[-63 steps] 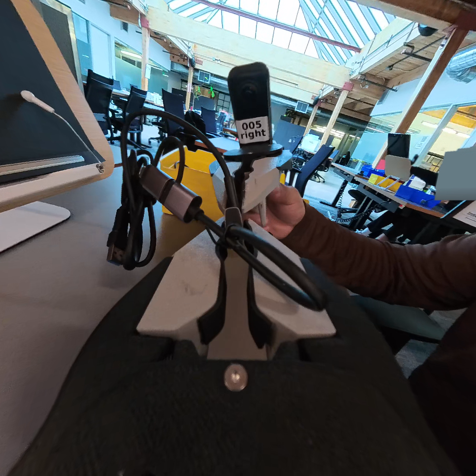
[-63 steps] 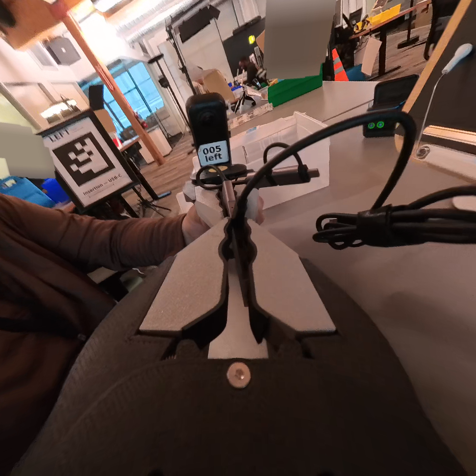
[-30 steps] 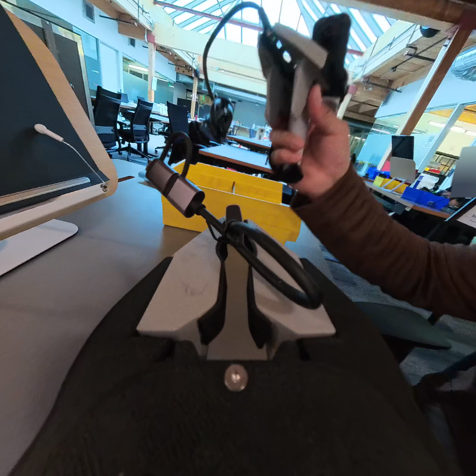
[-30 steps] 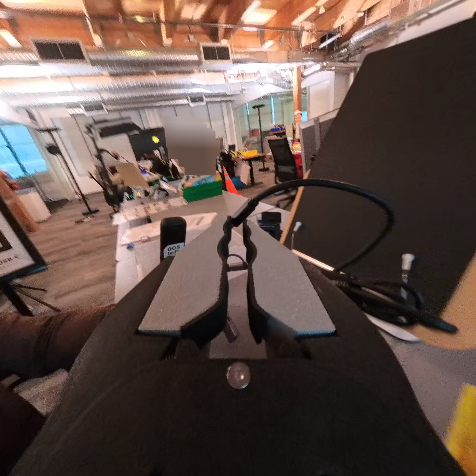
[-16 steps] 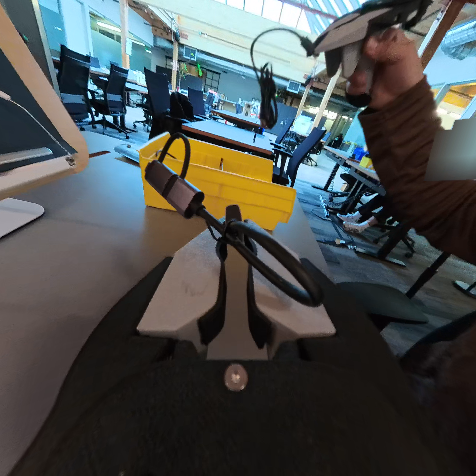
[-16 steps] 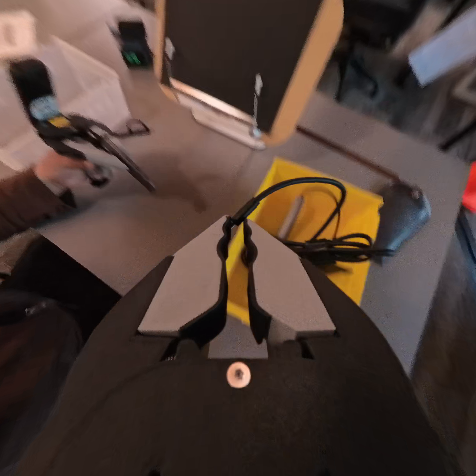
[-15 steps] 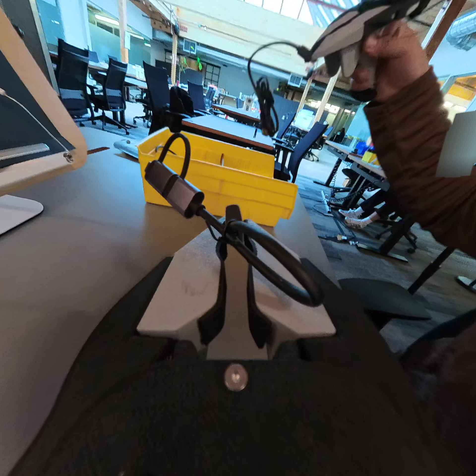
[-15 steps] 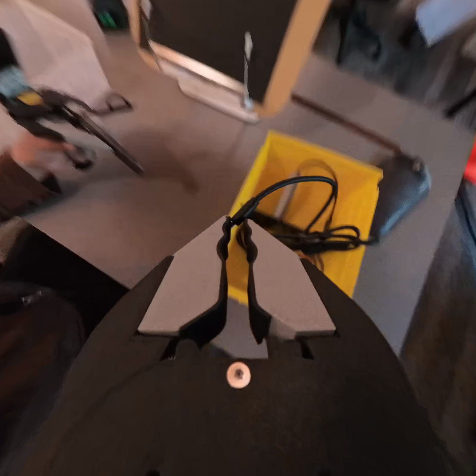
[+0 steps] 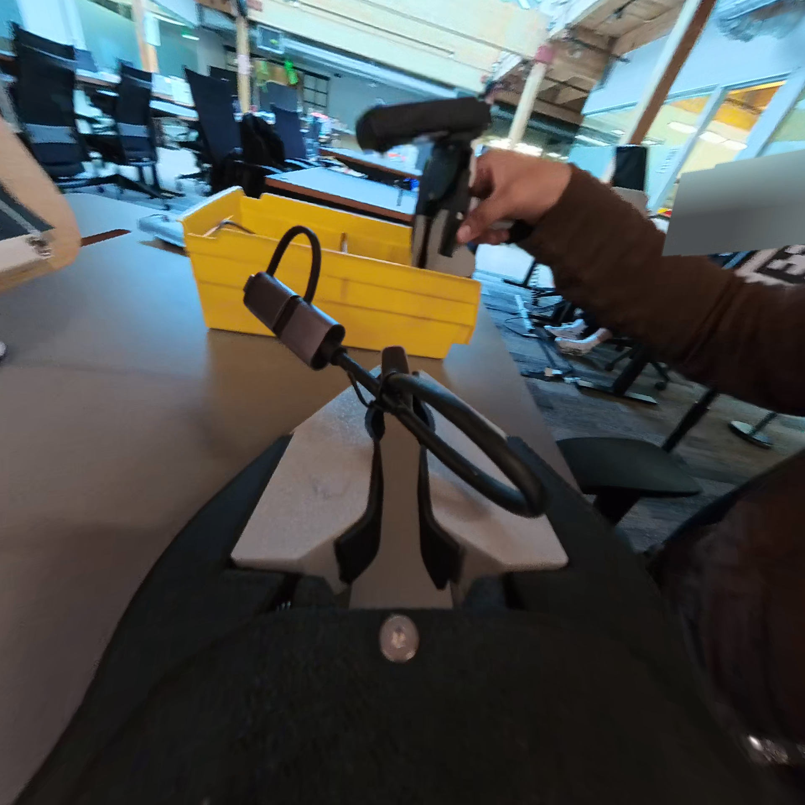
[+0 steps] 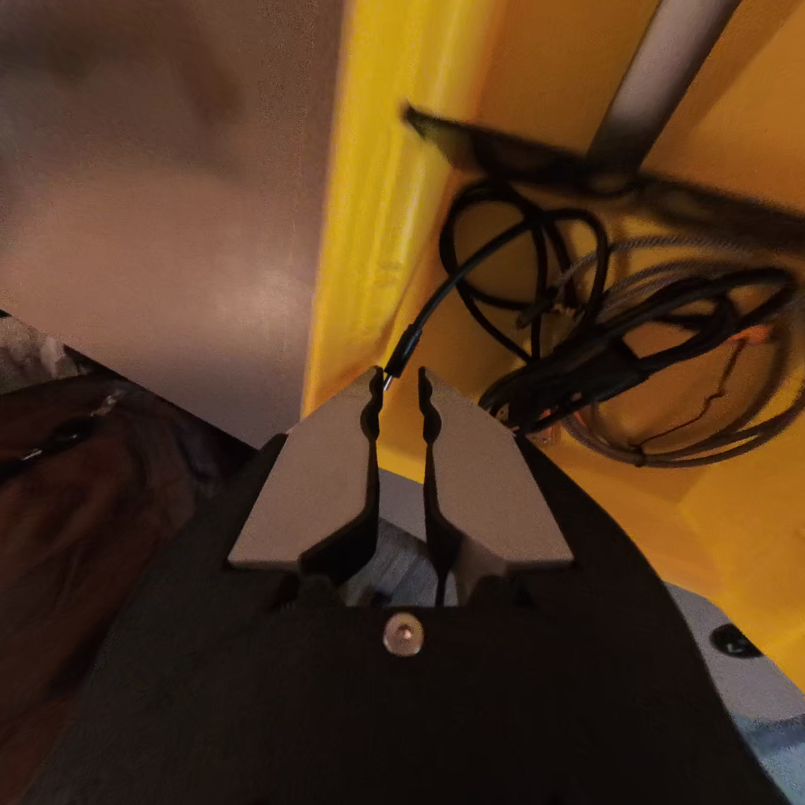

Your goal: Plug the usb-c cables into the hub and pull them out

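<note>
My left gripper (image 9: 394, 383) is shut on the black cable of the dark grey hub (image 9: 296, 322), which sticks out up-left above the table; the cable loops back over the right finger. The yellow bin (image 9: 339, 287) stands just beyond it. In the left wrist view my right gripper (image 9: 440, 226), held by a hand, points down into the bin. In the right wrist view my right gripper (image 10: 399, 379) is narrowly open just above the bin (image 10: 374, 218). A black usb-c cable plug (image 10: 403, 348) rests against its left fingertip, unclamped. A tangle of cables (image 10: 588, 370) lies in the bin.
A grey bar-shaped thing (image 10: 644, 87) lies in the bin. A tan-edged board (image 9: 39, 226) stands at the table's left. The brown table (image 9: 130, 392) ends on the right, with a black chair seat (image 9: 627, 470) below. Office chairs and desks stand behind. About 25 cm separates my left fingertips from my right. My left tips are about 30 cm from the grey bar-shaped thing (image 10: 644, 87), my right tips only 12 cm.
My right gripper swung from high in the air down over the yellow bin, carrying its cable, and its jaws have parted slightly. My left gripper kept the hub cable and barely moved.
</note>
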`<state>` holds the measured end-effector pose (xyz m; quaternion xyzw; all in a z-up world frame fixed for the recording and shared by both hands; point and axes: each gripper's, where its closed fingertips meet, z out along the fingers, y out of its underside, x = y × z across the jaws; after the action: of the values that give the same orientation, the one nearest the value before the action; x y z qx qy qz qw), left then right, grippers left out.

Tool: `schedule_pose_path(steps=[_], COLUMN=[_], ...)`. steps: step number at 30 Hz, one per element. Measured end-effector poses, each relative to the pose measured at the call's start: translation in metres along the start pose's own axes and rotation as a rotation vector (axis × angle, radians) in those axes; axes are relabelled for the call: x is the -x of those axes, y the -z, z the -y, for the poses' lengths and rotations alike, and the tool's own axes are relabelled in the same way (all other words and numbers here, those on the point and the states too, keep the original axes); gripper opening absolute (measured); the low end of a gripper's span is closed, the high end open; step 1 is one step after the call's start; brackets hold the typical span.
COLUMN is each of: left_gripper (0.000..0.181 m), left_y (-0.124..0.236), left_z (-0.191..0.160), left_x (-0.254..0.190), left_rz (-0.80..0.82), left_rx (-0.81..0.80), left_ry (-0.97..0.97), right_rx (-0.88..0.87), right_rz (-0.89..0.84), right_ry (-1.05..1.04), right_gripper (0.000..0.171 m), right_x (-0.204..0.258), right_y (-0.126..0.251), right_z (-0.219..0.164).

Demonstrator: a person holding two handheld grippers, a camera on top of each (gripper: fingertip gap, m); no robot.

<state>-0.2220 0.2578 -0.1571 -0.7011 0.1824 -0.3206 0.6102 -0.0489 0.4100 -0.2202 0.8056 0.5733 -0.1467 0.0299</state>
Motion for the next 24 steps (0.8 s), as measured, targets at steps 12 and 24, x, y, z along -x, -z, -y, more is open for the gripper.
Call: schedule_pose_path(steps=[12,24], left_gripper=[0.007,0.007], left_y=[0.000,-0.015], left_z=[0.022,0.004], left_x=[-0.040,-0.063], left_rz=[-0.195,-0.244], left_rx=[-0.133,-0.039], left_ry=[-0.072,-0.197], right_rx=[-0.460,-0.408], right_rz=[0.242,0.195], right_ry=[0.621,0.717], right_gripper=[0.052,0.044], right_x=[0.194,0.219], right_y=[0.032,-0.036], right_z=[0.042,0.055])
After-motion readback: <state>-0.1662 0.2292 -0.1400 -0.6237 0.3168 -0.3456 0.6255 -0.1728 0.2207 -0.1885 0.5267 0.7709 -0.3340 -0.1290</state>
